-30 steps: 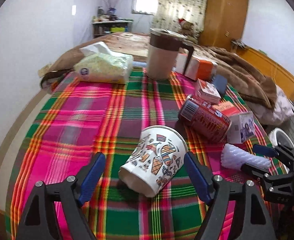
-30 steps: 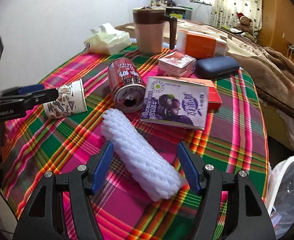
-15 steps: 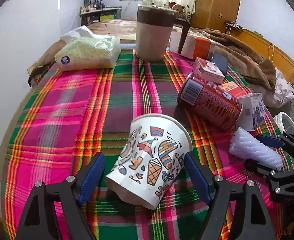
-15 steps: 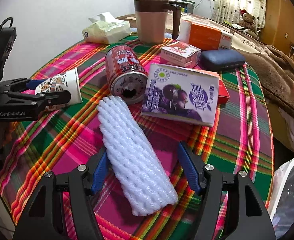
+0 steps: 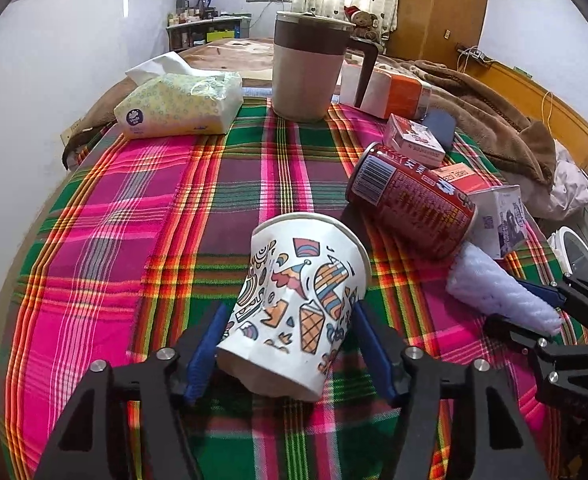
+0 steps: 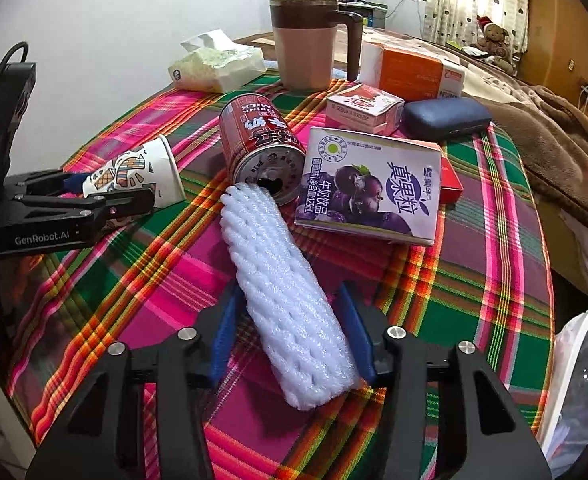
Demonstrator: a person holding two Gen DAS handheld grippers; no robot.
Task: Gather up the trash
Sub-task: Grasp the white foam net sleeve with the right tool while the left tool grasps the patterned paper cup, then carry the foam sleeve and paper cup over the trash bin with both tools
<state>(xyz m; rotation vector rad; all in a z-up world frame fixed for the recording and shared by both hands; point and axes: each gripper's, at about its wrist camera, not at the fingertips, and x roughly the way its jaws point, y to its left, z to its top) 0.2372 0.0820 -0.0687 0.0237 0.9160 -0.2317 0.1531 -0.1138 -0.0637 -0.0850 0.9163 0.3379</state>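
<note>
A patterned paper cup [image 5: 294,304] lies on its side on the plaid tablecloth [image 5: 133,216]. My left gripper [image 5: 287,320] has its blue pads against both sides of the cup. The cup also shows in the right wrist view [image 6: 133,176], between the left gripper's fingers [image 6: 93,208]. A white foam net sleeve [image 6: 285,296] lies between the jaws of my right gripper [image 6: 289,316], which have narrowed around it with small gaps left. A red drink can [image 6: 261,148] and a purple milk carton [image 6: 370,188] lie just beyond.
A brown mug [image 5: 308,68], tissue pack [image 5: 181,104], orange box [image 6: 410,68], small pink carton [image 6: 362,108] and dark case [image 6: 446,118] sit at the far side. A white bin with a bag [image 6: 582,384] stands off the table's right edge. A bed lies behind.
Both grippers have moved forward and closed in: the left onto the paper cup, the right around the foam sleeve.
</note>
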